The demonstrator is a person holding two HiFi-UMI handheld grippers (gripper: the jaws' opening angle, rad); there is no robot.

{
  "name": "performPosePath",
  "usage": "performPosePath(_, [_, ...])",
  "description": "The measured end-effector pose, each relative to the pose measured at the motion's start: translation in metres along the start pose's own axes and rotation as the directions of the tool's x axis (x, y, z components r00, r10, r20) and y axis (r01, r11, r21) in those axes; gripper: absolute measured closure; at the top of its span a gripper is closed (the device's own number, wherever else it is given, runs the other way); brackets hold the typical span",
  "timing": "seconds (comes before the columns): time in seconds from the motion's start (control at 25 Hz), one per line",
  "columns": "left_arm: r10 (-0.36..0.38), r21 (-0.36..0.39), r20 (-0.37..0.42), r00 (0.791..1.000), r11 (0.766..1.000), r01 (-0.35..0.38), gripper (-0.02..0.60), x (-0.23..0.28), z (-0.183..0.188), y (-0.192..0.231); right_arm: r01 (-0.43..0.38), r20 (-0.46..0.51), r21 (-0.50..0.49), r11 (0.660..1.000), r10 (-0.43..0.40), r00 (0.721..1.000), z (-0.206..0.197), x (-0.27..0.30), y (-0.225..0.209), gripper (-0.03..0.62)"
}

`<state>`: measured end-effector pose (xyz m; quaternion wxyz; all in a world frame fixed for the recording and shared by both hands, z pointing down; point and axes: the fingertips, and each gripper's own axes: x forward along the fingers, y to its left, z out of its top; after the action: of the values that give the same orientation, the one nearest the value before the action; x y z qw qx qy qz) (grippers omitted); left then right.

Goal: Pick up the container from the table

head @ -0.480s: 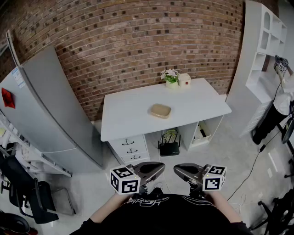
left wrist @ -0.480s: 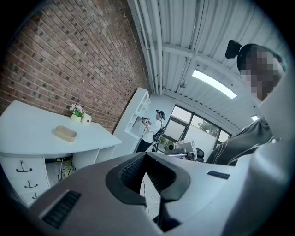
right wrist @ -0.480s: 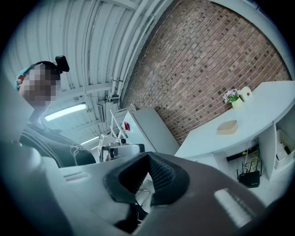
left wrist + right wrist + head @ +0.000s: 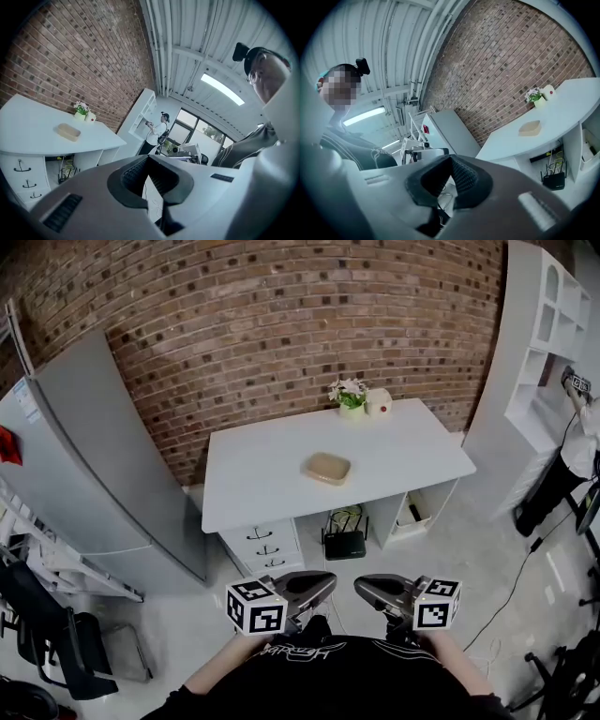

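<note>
Hardly anything is shifting since the earlier head view: the refrigerator (image 4: 103, 456) at the left is sliding slightly outward in frame, as from a small turn of the head. The left gripper (image 4: 328, 582) and the right gripper (image 4: 362, 586) are keeping their place low before the person's torso, tips nearly facing each other. Each gripper's own view is showing its fingers pressed fully together with nothing between them. The container (image 4: 327, 468), a shallow tan dish, is lying untouched near the middle of the white worktop (image 4: 262, 488), well apart from both grippers. It is also clear of the flower pot (image 4: 350, 397) standing at the far edge. By this reading the task is only beginning: no reach is under way, and the person is probably still standing back from the near edge. Either gripper would need to travel forward and spread its fingers before closing on the container's rim.
</note>
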<state>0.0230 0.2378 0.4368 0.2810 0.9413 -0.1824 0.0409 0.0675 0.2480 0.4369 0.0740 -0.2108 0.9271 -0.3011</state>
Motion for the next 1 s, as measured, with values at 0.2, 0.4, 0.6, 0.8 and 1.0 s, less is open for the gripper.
performPosePath(0.2, [0.008, -0.034, -0.002, 1.000, 0.999, -0.008, 0.577, 0.010, 0.014, 0.032, 0.014, 0.018, 0.057, 0.998, -0.015, 1.000, 0.011, 0.011, -0.027, 0.589])
performPosePath(0.4, [0.006, -0.068, -0.034, 0.999, 0.998, -0.008, 0.577, 0.024, 0.028, 0.071, 0.031, 0.039, 0.096, 0.995, -0.035, 0.999, 0.032, 0.029, -0.064, 0.589])
performPosePath(0.6, [0.018, -0.098, -0.036, 0.999, 0.995, -0.022, 0.577, 0.034, 0.058, 0.121, 0.033, 0.051, 0.120, 0.992, -0.039, 0.998, 0.059, 0.058, -0.102, 0.589])
performPosePath(0.8, [0.019, -0.138, -0.039, 0.999, 0.990, -0.024, 0.577, 0.044, 0.084, 0.169, 0.051, 0.065, 0.131, 0.990, -0.060, 0.996, 0.089, 0.086, -0.139, 0.589])
performPosePath(1.0, [0.008, -0.156, -0.043, 0.999, 0.988, -0.015, 0.577, 0.052, 0.107, 0.211, 0.064, 0.071, 0.155, 0.986, -0.076, 0.995, 0.110, 0.113, -0.174, 0.589])
